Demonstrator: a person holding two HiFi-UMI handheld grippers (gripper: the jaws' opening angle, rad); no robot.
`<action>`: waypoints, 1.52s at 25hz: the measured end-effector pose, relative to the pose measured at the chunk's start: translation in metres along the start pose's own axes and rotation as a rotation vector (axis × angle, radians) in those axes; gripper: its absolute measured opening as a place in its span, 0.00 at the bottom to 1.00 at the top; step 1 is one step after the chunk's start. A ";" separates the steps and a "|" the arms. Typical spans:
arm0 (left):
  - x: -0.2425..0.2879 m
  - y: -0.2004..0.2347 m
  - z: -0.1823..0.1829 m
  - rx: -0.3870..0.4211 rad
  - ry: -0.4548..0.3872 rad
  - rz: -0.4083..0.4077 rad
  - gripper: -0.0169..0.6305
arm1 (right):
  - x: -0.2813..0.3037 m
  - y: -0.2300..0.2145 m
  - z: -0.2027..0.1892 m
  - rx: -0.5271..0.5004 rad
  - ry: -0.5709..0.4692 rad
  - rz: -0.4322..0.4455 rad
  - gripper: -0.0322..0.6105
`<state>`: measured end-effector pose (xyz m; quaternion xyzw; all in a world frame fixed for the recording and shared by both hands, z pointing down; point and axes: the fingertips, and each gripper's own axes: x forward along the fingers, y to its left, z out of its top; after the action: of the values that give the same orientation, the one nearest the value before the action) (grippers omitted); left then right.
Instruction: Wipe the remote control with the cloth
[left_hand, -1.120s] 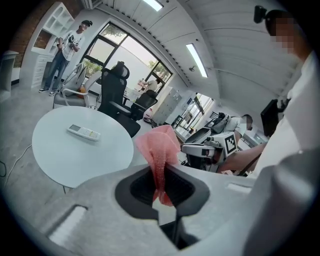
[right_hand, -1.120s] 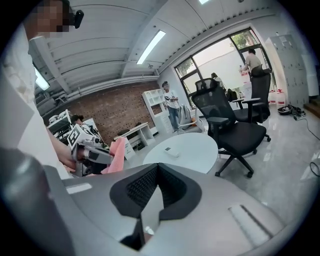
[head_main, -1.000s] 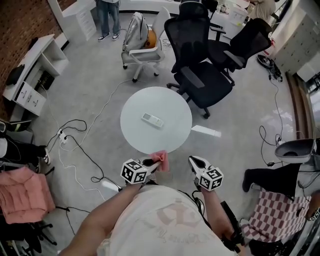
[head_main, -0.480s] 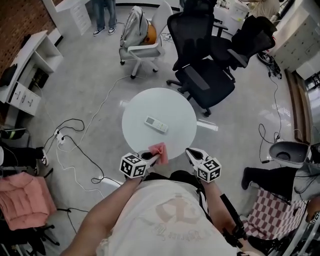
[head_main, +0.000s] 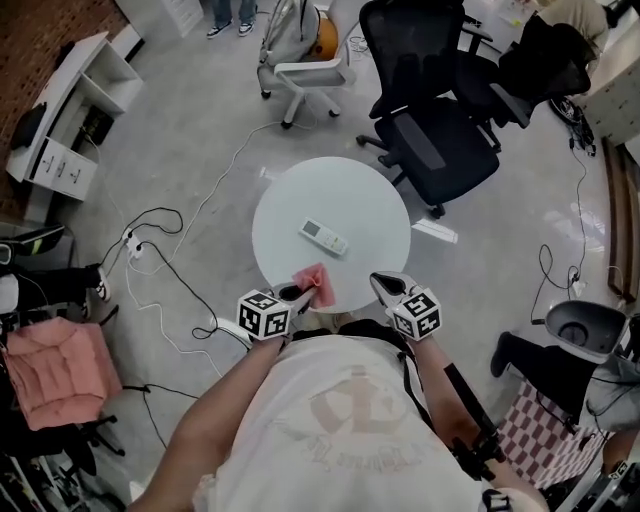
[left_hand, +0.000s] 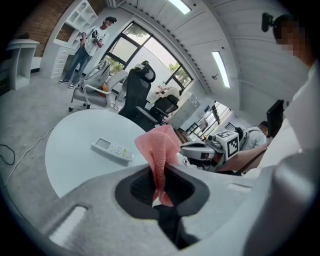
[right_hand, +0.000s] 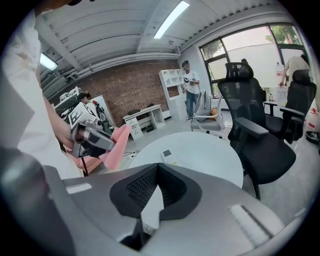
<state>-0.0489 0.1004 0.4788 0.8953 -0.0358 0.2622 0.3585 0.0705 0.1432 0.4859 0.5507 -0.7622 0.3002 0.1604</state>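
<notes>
Pinching the cloth (head_main: 313, 281), the left gripper (head_main: 303, 293) is hanging by the tabletop (head_main: 372, 205). The remote (head_main: 325, 236) is lying on it. The right gripper (head_main: 381, 286) is closed, empty.

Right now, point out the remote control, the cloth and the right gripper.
remote control (head_main: 325, 236): head view, middle of its white body.
cloth (left_hand: 160, 147): left gripper view, middle of the pink fold.
right gripper (head_main: 379, 282): head view, midway between its fingertips.

Nothing is reading clearly: the marker cubes (head_main: 264, 316) are showing only black-and-white square patterns (no letters), while print on the remote control (head_main: 325, 236) and shirt (head_main: 352, 412) is blurring out.
</notes>
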 end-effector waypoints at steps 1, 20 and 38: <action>0.002 0.002 0.005 -0.006 -0.004 0.008 0.05 | 0.005 -0.003 0.000 -0.016 0.013 0.011 0.06; 0.061 0.052 0.031 -0.102 0.101 0.137 0.05 | 0.092 -0.042 -0.022 -0.243 0.250 0.162 0.06; 0.063 0.082 0.029 0.029 0.317 0.015 0.06 | 0.137 -0.031 -0.049 -0.265 0.422 0.019 0.44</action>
<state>-0.0026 0.0284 0.5436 0.8475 0.0183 0.4033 0.3447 0.0479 0.0657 0.6113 0.4427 -0.7497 0.3073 0.3840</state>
